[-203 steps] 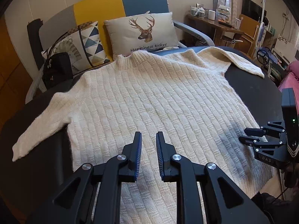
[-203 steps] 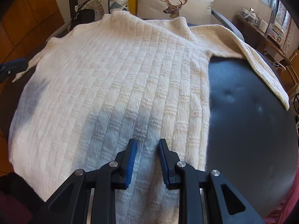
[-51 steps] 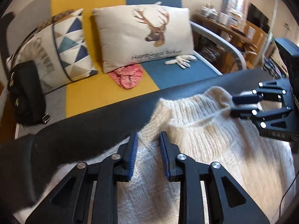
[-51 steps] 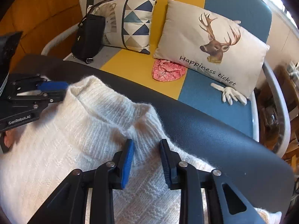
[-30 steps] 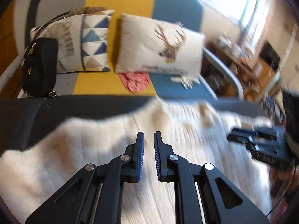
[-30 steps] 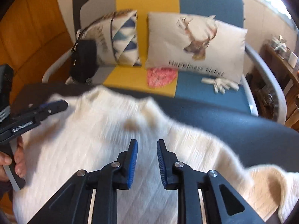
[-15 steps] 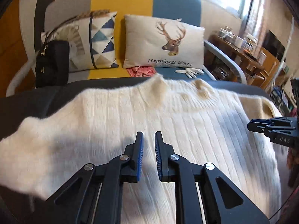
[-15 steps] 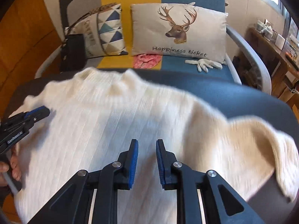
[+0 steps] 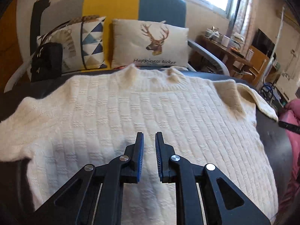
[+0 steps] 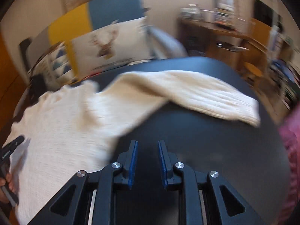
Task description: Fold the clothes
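A cream cable-knit sweater (image 9: 142, 116) lies spread flat, collar away from the camera, across a dark round counter (image 9: 271, 142), with one sleeve (image 10: 196, 93) stretched out toward the counter's right-hand edge. The left hand-held gripper (image 9: 149, 140) hangs above the middle of the sweater's body, its blue-padded jaws set to a narrow gap with nothing between them. The right hand-held gripper (image 10: 147, 146), seen through a motion-blurred view, hangs over bare counter just beside the sweater's right edge, its jaws also narrowly apart and empty; in the left wrist view only its dark tip shows at the far right edge. Behind the counter stands a sofa (image 9: 131, 5) in grey, yellow and blue panels, carrying a deer-print cushion (image 9: 150, 45) lettered "Happiness ticket", a triangle-patterned cushion (image 9: 84, 45) and a black handbag (image 9: 46, 61). A pink garment (image 10: 290, 140) shows at the right edge.
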### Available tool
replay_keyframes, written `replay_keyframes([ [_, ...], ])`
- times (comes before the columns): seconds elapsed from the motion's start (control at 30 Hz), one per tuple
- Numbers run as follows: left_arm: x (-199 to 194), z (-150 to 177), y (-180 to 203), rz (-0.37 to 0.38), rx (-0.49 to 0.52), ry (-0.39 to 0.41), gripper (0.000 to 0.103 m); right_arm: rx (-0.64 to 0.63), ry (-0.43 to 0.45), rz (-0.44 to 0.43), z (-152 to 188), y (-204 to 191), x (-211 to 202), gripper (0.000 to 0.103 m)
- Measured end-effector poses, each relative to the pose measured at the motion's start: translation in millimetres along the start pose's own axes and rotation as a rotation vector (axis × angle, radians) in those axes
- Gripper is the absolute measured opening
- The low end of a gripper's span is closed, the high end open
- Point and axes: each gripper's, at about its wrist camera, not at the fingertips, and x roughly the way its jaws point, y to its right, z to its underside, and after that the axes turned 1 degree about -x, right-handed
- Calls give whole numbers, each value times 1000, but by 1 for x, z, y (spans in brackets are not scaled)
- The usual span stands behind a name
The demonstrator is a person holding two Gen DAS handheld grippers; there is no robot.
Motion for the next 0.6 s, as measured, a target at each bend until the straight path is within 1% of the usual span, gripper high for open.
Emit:
replay_keyframes([
  [0.1,7,10,22,11,55,-29,13,71,20,98,11,48,-20,21],
  [0.17,17,18,30,24,69,-64,13,96,38,123,7,69,-25,21],
  [0.23,28,21,29,24,56,-103,14,100,56,127,-2,81,-25,21],
  [0.3,31,20,22,50,23,-104,15,45,62,149,-17,82,-18,24],
  [0.4,34,21,11,107,-35,-111,15,-47,32,144,-35,79,2,24],
  [0.47,34,21,6,136,-63,-111,15,-111,-4,140,-40,81,13,25],
  [0.53,34,22,7,133,-63,-110,15,-160,-45,126,-42,77,27,26],
  [0.6,34,21,11,114,-44,-109,15,-196,-73,124,-46,75,41,27],
])
